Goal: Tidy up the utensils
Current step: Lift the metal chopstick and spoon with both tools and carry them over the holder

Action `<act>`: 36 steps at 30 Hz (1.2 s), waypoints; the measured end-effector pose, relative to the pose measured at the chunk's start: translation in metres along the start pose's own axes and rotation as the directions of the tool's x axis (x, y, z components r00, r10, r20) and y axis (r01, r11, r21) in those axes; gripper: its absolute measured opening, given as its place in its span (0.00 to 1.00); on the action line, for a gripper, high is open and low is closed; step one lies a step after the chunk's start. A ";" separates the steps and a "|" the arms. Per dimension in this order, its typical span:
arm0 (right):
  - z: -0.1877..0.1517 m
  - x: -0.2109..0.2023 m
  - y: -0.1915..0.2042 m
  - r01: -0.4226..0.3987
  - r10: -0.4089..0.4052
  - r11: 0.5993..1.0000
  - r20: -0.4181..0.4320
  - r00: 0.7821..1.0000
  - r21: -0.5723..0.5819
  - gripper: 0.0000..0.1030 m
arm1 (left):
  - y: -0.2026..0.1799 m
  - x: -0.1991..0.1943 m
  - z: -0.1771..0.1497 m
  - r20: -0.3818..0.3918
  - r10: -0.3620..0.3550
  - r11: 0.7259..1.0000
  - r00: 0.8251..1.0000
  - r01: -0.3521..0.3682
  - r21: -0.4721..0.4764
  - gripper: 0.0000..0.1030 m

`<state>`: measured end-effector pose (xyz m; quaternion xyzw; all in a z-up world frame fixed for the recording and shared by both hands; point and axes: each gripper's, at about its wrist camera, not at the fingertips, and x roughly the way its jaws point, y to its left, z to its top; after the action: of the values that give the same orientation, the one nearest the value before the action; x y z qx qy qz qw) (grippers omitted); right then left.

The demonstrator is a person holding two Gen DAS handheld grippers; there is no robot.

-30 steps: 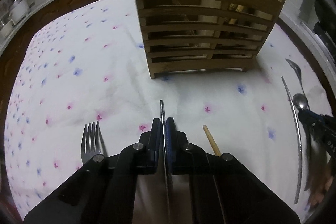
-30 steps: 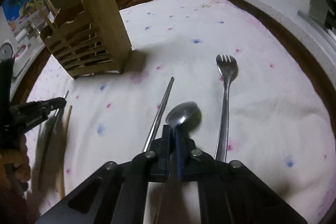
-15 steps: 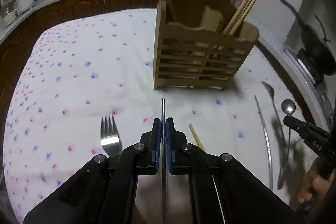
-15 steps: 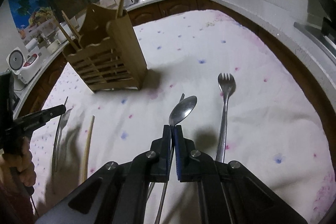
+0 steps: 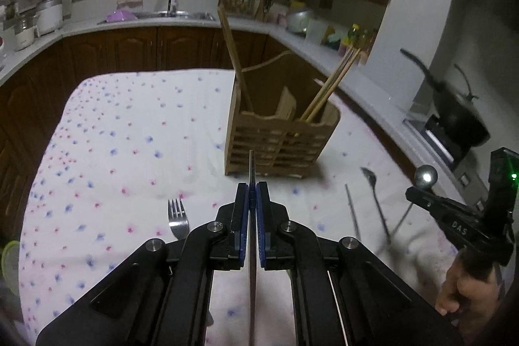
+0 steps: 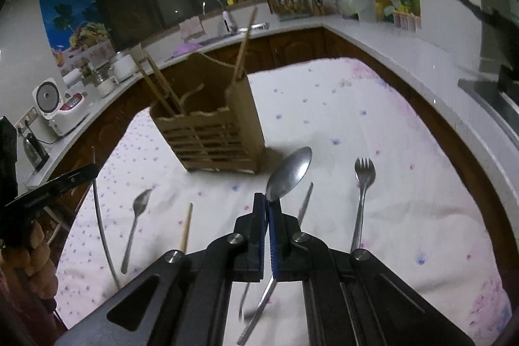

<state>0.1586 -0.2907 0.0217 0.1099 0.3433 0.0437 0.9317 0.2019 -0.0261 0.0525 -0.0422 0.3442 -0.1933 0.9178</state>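
Left wrist view: the left tongs (image 5: 252,200) sit at lower centre, blue pads pinched tight on a thin flat strip of steel (image 5: 251,171), seen edge-on, whose tip pokes up toward the slatted wooden utensil caddy (image 5: 279,145) at centre frame. What kind of utensil the strip is cannot be told. A steel fork (image 5: 176,218) lies on the white cloth with pink and blue flowers (image 5: 129,132) covering the worktop, just left of the tongs. At right edge a hand (image 5: 464,287) carries the right tongs, with a round spoon bowl above them.

Right wrist view: the right tongs (image 6: 268,213) at lower centre are clamped on the neck of a shiny steel spoon (image 6: 289,172), its bowl raised above the cloth, in front of the caddy's lower right corner. On the cloth lie a second fork (image 6: 363,193) at right, a steel chopstick (image 6: 305,203) beside the tongs, a wooden chopstick (image 6: 187,226) and a small spoon (image 6: 136,222) at left
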 end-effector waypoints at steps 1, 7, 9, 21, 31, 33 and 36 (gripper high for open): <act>0.001 -0.004 0.002 -0.004 0.004 1.000 0.011 1.000 -0.004 0.02 | 0.000 -0.005 0.000 0.011 -0.004 1.000 1.000 0.004 -0.001 0.04; 0.006 -0.020 0.013 -0.016 0.018 1.000 0.054 0.998 -0.025 0.02 | -0.001 -0.027 0.000 0.060 -0.022 1.000 0.998 0.022 -0.015 0.04; 0.007 -0.024 0.017 -0.019 0.021 0.999 0.064 0.998 -0.033 0.02 | 0.001 -0.034 0.001 0.084 -0.027 0.999 0.996 0.030 -0.026 0.04; 0.017 -0.034 0.030 -0.033 0.039 0.998 0.103 0.994 -0.055 0.02 | 0.008 -0.062 0.014 0.199 -0.008 0.997 0.980 0.022 -0.070 0.04; 0.030 -0.037 0.034 -0.029 0.038 0.997 0.139 0.990 -0.069 0.02 | 0.011 -0.069 0.030 0.277 -0.008 0.995 0.961 0.036 -0.094 0.04; 0.033 -0.038 0.034 -0.026 0.036 0.997 0.148 0.988 -0.072 0.02 | 0.011 -0.071 0.035 0.298 -0.003 0.994 0.954 0.034 -0.101 0.04; 0.040 -0.037 0.034 -0.024 0.035 0.997 0.160 0.987 -0.074 0.02 | 0.012 -0.072 0.043 0.329 0.001 0.993 0.944 0.039 -0.113 0.04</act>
<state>0.1561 -0.2704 0.0827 0.0844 0.2636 0.0608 0.9590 0.1836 0.0102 0.1268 -0.1315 0.1971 -0.1717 0.9562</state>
